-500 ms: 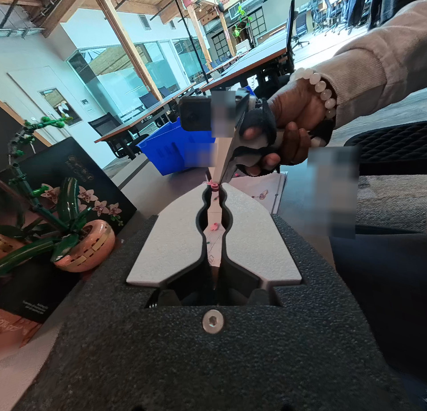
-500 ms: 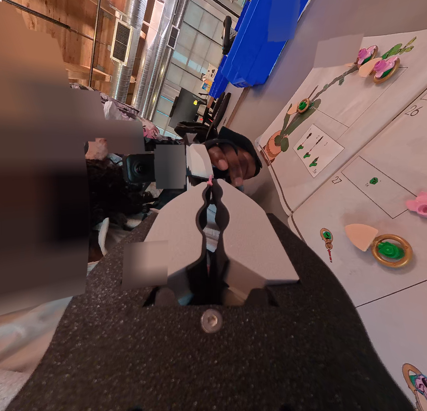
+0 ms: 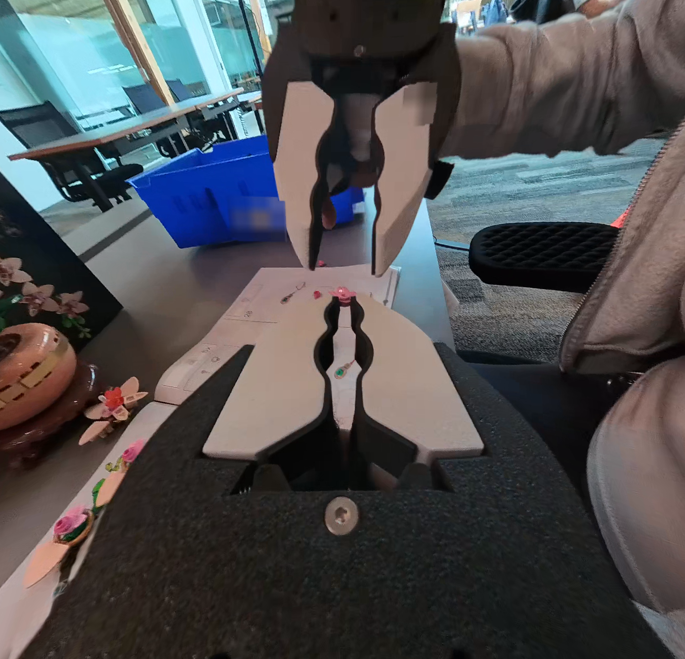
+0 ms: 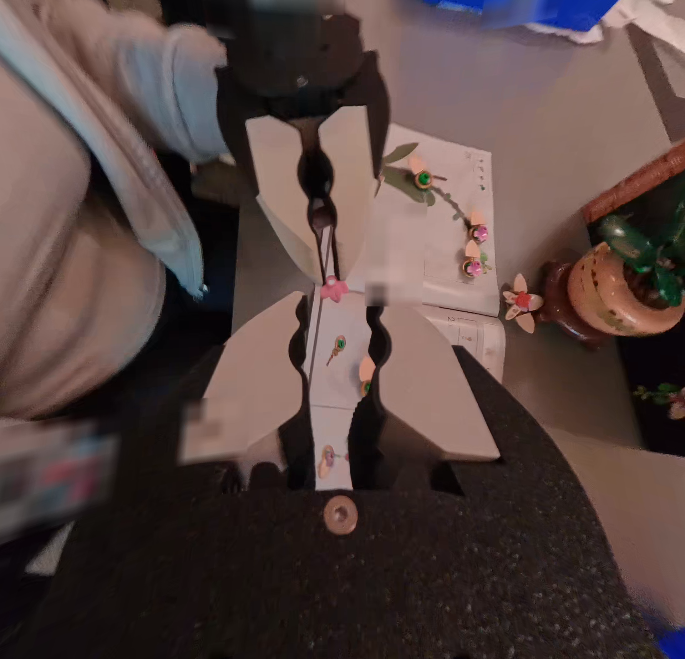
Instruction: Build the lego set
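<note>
Over the open instruction booklet, our left gripper pinches a small pink flower piece by its tips; our right gripper hangs released opposite. A nudge could pop it loose.

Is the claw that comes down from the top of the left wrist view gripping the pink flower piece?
No. The right claw hangs open above the booklet, while the pink flower piece is pinched at the tips of the left claw.
</note>
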Demonstrator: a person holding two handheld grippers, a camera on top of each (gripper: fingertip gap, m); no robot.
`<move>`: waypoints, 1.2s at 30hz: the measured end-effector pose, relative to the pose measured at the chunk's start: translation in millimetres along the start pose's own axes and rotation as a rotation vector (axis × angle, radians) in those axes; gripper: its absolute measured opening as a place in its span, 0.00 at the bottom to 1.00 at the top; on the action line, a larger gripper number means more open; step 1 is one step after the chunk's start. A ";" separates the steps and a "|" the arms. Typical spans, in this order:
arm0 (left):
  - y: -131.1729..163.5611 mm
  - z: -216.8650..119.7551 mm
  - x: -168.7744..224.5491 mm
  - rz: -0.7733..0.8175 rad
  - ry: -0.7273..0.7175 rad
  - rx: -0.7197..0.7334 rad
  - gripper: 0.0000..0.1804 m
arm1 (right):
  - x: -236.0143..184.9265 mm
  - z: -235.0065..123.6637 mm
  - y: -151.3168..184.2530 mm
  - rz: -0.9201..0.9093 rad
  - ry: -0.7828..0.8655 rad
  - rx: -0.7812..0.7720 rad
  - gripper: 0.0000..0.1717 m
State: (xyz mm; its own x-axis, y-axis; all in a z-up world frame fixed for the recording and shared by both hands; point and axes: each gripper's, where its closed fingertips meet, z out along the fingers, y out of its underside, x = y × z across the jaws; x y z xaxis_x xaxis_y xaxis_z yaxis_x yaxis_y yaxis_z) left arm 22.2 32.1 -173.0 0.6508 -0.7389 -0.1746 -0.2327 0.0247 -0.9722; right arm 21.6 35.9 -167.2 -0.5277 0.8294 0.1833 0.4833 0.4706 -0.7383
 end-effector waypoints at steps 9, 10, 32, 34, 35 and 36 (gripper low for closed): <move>1.5 1.1 5.6 -0.026 0.037 -0.001 0.03 | -6.6 13.2 11.6 -0.143 -0.030 -0.184 0.09; 1.7 0.9 5.2 -0.026 0.035 -0.001 0.03 | -5.8 13.4 11.9 -0.143 -0.024 -0.186 0.09; -12.3 4.4 14.6 0.036 0.054 0.086 0.03 | -22.0 -27.7 22.7 0.814 -0.222 0.261 0.06; -7.0 8.4 15.8 0.017 0.066 0.056 0.03 | -25.7 -29.4 14.0 0.705 -0.213 0.277 0.10; -4.4 10.3 16.7 0.009 0.074 0.039 0.03 | -23.9 -28.2 16.1 0.613 -0.161 0.231 0.11; -1.8 12.2 17.8 0.005 0.081 0.019 0.03 | -22.0 -26.5 18.3 0.512 -0.107 0.172 0.12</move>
State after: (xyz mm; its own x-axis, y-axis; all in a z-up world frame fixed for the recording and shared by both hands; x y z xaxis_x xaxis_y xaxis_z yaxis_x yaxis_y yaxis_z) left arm 43.0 27.2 -176.3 0.5892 -0.7906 -0.1668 -0.2211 0.0408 -0.9744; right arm 60.6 34.2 -167.5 -0.3276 0.9001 -0.2871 0.5806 -0.0480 -0.8128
